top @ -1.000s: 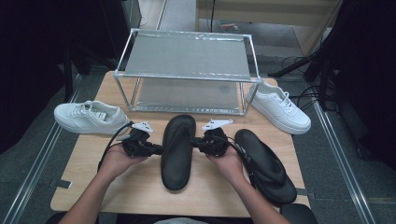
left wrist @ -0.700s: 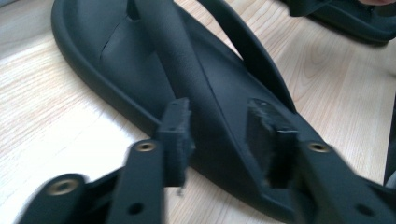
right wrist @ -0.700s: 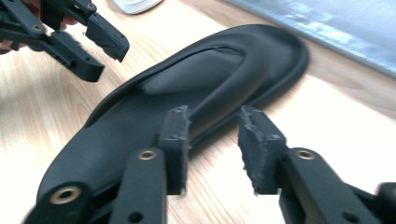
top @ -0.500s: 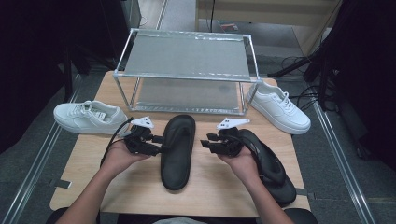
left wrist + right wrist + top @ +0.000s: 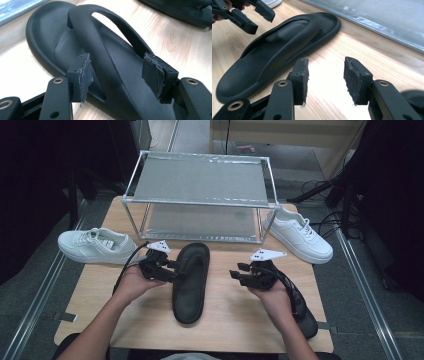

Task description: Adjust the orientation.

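With the black sandal (image 5: 190,282) lying flat mid-bench, the release step appeared complete: the left hand-held gripper (image 5: 172,271) had just spread around its strap, untouching; the right hand-held gripper (image 5: 239,274) had just opened, empty. Next: retreat both clear.

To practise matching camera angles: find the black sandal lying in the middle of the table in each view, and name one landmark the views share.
High view: the black sandal lies centre, toe toward the metal rack.
Left gripper view: it spans the frame, its strap between the open jaws.
Right gripper view: it lies upper left, clear of the jaws.
Shared landmark: the rack's edge, top left corner and upper right.
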Motion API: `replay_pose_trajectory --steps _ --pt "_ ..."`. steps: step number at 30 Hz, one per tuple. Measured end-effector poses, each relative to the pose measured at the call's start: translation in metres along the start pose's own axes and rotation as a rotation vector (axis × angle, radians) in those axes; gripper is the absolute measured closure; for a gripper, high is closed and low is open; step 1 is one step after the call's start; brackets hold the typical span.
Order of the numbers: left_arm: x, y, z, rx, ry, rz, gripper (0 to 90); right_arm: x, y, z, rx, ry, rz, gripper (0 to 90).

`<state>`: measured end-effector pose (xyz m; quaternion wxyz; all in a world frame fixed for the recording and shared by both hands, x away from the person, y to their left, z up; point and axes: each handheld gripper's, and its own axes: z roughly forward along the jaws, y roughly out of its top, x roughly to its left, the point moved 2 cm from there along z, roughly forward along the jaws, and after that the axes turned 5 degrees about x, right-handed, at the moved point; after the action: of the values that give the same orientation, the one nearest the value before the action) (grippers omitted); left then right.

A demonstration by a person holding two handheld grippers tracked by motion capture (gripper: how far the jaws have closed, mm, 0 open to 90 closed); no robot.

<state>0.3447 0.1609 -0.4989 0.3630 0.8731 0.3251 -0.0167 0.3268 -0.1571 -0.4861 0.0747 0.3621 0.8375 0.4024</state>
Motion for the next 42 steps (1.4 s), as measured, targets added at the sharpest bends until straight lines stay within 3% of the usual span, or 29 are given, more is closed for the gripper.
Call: replay_pose_trajectory --steps 10,18,23,26,32,36,39,42 --pt "0.003 0.01 0.005 -0.013 -0.027 0.006 40.0 -0.015 -0.024 -0.04 -0.01 -0.06 0.056 55.3" --pt "0.003 0.012 0.007 -0.018 -0.005 -0.006 41.0 -0.027 -0.055 -0.061 0.033 -0.094 0.09 55.7" --pt "0.004 0.013 0.007 -0.033 -0.01 -0.005 40.9 -0.029 -0.067 -0.063 0.054 -0.097 0.116 55.1" --pt "0.004 0.013 0.007 -0.031 -0.013 0.0 41.0 -0.03 -0.071 -0.064 0.063 -0.103 0.107 55.1" --pt "0.005 0.013 0.005 -0.042 -0.026 0.008 40.9 -0.034 -0.079 -0.063 0.075 -0.111 0.154 54.6" --pt "0.006 0.013 0.004 -0.039 -0.012 0.01 41.0 -0.037 -0.08 -0.058 0.084 -0.115 0.147 55.2" --pt "0.005 0.013 0.001 -0.058 -0.009 0.008 41.0 -0.04 -0.084 -0.051 0.133 -0.117 0.138 54.9" --pt "0.004 0.013 0.0 -0.065 -0.001 0.008 41.0 -0.041 -0.085 -0.051 0.129 -0.113 0.144 54.9"
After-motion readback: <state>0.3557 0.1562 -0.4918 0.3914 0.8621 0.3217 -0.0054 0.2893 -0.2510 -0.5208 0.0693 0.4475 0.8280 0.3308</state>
